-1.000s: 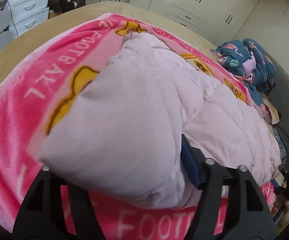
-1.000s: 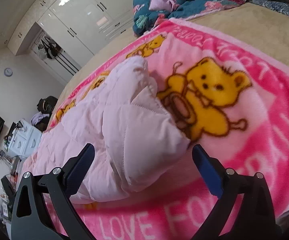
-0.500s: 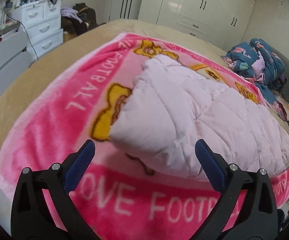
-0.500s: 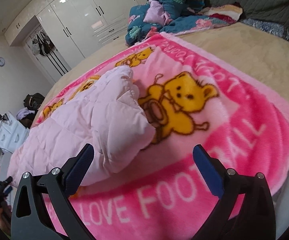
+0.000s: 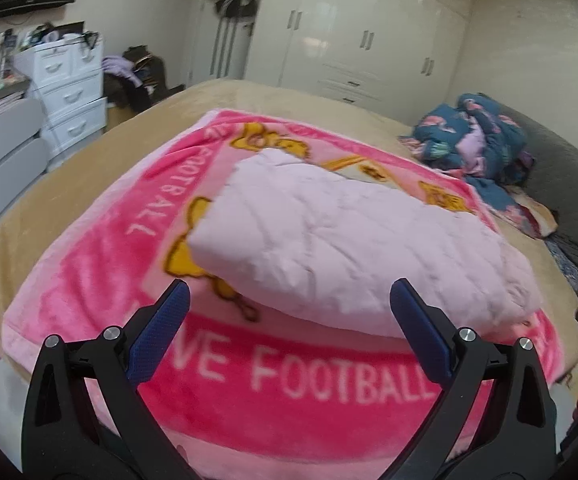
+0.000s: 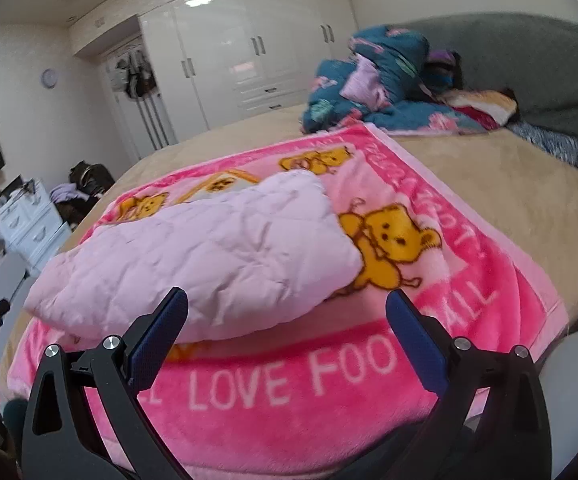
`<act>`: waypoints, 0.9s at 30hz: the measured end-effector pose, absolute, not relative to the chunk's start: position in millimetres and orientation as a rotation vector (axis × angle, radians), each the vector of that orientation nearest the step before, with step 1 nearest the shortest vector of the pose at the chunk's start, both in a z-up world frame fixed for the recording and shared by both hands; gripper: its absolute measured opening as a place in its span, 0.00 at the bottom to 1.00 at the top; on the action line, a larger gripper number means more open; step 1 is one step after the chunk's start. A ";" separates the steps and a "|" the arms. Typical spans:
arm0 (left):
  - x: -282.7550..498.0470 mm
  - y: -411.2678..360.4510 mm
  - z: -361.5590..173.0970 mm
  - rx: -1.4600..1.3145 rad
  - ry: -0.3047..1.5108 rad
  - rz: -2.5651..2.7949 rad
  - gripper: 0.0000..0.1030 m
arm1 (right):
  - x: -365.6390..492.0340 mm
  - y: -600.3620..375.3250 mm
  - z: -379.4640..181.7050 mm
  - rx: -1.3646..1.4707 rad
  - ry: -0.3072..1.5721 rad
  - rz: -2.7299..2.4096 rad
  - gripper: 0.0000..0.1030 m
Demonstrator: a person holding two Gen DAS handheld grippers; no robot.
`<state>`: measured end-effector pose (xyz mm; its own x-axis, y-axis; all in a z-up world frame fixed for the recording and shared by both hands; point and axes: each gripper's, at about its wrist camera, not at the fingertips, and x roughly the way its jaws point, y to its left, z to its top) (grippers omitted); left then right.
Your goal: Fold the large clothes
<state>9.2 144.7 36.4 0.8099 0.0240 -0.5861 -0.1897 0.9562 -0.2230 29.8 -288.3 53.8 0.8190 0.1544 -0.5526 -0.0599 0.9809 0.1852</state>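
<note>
A pale pink quilted garment (image 5: 353, 236) (image 6: 209, 256) lies folded on a bright pink bear-print blanket (image 5: 309, 380) (image 6: 289, 392) spread over the bed. My left gripper (image 5: 289, 304) hangs open above the blanket's near edge, short of the garment's left end, nothing between its blue pads. My right gripper (image 6: 287, 308) is open too, pulled back from the garment's right end and holding nothing. Both point down at a slant toward the fold.
A heap of blue patterned clothes (image 5: 477, 148) (image 6: 385, 88) sits at the bed's far side by a grey headboard (image 6: 529, 64). White drawers (image 5: 69, 92) and dark bags (image 5: 137, 80) stand left of the bed; white wardrobes (image 6: 249, 52) line the back wall.
The left gripper let go of the garment's end and opened wide. Both grippers drew back and rose, so the folded garment now lies farther off and whole in view.
</note>
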 end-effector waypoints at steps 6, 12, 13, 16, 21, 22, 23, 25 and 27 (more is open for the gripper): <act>-2.9 107.6 36.8 -0.245 0.612 0.044 0.91 | 5.0 -263.3 67.2 0.116 0.566 0.181 0.96; -8.7 80.1 32.7 -0.219 0.626 0.004 0.91 | -7.9 -241.9 69.7 0.080 0.569 0.226 0.96; -8.9 76.8 31.1 -0.218 0.630 -0.002 0.91 | -9.6 -238.0 69.0 0.071 0.570 0.232 0.96; -11.0 66.6 27.2 -0.198 0.640 -0.010 0.91 | -15.4 -228.9 66.9 0.059 0.569 0.244 0.96; -13.9 53.4 23.0 -0.157 0.647 -0.011 0.91 | -19.9 -215.4 54.4 0.051 0.606 0.285 0.96; -14.4 51.6 22.3 -0.152 0.648 -0.011 0.91 | -20.1 -213.3 51.4 0.042 0.613 0.289 0.96; -15.7 49.9 22.2 -0.147 0.640 -0.011 0.91 | -19.7 -211.1 48.5 0.034 0.623 0.290 0.96; -16.9 46.6 22.6 -0.138 0.632 -0.023 0.91 | -19.6 -208.9 43.0 0.038 0.635 0.289 0.96; -16.8 45.4 22.9 -0.141 0.634 -0.034 0.91 | -17.5 -208.2 38.8 0.060 0.657 0.302 0.96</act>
